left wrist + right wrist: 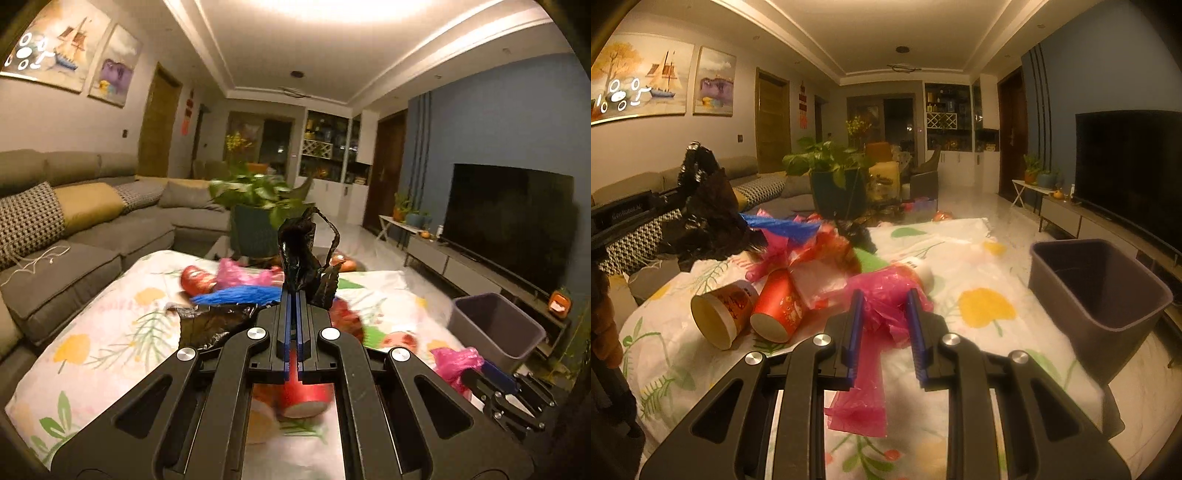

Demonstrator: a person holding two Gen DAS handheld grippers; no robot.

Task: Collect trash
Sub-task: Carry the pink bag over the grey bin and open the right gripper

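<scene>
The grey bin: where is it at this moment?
In the right wrist view the grey bin stands on the right, at the right edge of the floral cloth, in front of the TV. It also shows at the left wrist view's right.

Warm, yellowish indoor light comes from the ceiling (pixel 314 11), which glares to near white in the left wrist view. Both views are dim and grainy. Fisheye distortion bends walls and frames at the edges — black vignetting fills the corners. Motion blur smears the trash pile (pixel 236 284) and the plant (pixel 255 192). The television (pixel 1130 166) reads as flat black.
</scene>
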